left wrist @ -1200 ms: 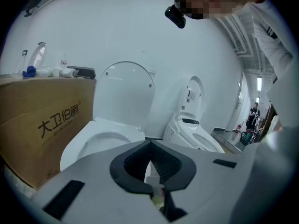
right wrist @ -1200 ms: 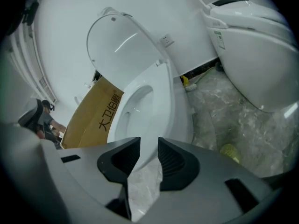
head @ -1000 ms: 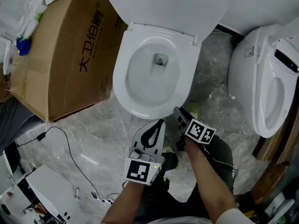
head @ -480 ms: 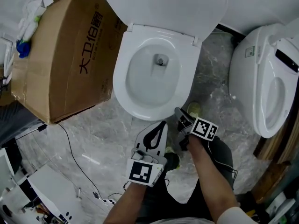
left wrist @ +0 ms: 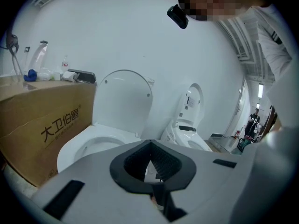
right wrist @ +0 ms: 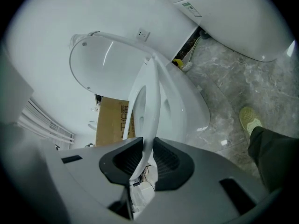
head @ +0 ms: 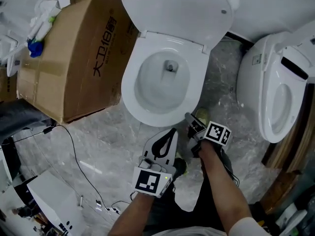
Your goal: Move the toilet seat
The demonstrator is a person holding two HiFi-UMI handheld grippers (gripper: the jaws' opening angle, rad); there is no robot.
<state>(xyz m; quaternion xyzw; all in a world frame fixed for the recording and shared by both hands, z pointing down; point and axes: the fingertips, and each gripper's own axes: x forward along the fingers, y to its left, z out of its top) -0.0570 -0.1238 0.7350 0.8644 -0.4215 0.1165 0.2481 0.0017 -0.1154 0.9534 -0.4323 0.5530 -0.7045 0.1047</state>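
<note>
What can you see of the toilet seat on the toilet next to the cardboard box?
The toilet seat is a thin, glossy white oval ring, seemingly plastic, with a wide opening over the bowl. Its rear meets the hinge below the upright lid. The right tool has just been closing and is clamped on the seat's front edge, which seems lifted slightly off the bowl.

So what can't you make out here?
Head view: the raised toilet lid runs off the top edge.
Head view: the label on the second toilet is unreadably small.
Head view: the clutter by the cardboard box is too small to identify.
Head view: from straight above, whether the toilet seat is lifted is unclear.
Left gripper view: the body of the left hand-held gripper blocks the front of the toilet.
</note>
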